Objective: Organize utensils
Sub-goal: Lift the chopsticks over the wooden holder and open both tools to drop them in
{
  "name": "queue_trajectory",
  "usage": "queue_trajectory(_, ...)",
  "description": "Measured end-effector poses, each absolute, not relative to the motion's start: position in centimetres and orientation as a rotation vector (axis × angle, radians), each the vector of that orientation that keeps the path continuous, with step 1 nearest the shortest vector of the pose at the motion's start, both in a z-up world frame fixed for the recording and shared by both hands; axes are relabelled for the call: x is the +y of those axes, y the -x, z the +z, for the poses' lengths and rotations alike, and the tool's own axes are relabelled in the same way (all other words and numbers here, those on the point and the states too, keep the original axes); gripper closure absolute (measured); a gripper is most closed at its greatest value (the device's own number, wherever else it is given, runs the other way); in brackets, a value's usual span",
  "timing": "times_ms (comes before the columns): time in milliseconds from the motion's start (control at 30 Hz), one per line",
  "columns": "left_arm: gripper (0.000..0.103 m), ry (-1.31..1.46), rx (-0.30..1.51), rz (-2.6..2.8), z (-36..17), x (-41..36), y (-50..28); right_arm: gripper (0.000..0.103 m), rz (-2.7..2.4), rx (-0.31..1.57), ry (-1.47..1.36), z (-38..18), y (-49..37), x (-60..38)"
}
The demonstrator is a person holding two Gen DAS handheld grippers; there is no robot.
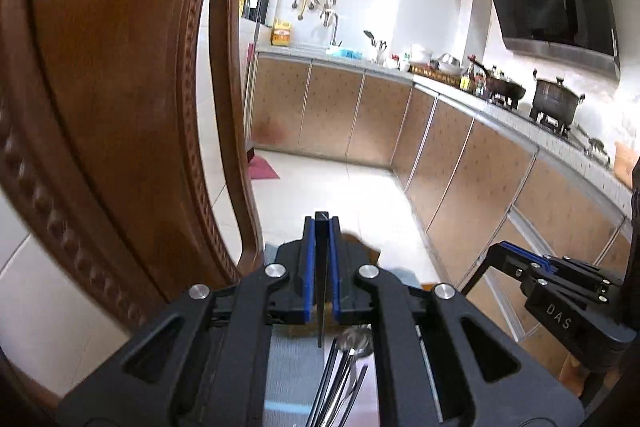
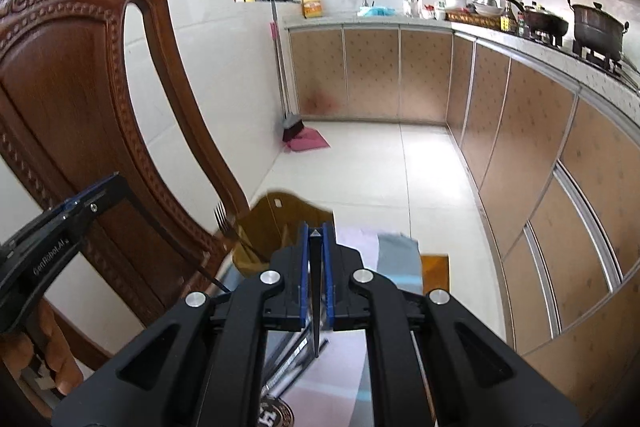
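Note:
My left gripper (image 1: 321,223) has its blue pads close together with nothing seen between them. Below it several metal utensils (image 1: 340,371), a spoon among them, lie on a striped cloth (image 1: 288,359). My right gripper (image 2: 316,229) is shut and empty above the same cloth (image 2: 396,259). In the right wrist view the left gripper (image 2: 92,195) shows at the left, and a fork (image 2: 226,227) with a dark handle stands tilted in front of an amber plastic holder (image 2: 288,223). More utensils (image 2: 296,355) lie under the right gripper. The right gripper also shows in the left wrist view (image 1: 516,259).
A carved wooden chair back (image 1: 112,99) stands close on the left, also in the right wrist view (image 2: 80,99). Kitchen cabinets (image 2: 520,131) with a countertop, pots (image 2: 596,27) and a sink run along the right. A broom and pink dustpan (image 2: 300,137) rest on the tiled floor.

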State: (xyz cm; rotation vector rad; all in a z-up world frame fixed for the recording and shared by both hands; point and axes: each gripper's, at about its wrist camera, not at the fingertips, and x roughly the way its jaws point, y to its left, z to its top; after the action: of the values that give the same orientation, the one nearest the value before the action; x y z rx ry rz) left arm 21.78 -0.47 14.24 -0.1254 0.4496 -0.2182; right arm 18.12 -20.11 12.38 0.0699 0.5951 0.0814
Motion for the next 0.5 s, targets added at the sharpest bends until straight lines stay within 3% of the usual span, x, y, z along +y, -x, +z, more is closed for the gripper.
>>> queue_trajectory(300,0.096,0.126,0.346,-0.151,16.1,-1.0,-25.2,0.095,0.073,0.417,-0.050,17.6,-21.0,-19.3)
queue_trajectory(500,0.096,0.114,0.384,-0.138,13.5,-2.0,-28.5,0.095,0.058,0.392,-0.028,16.6,-23.9,-18.5)
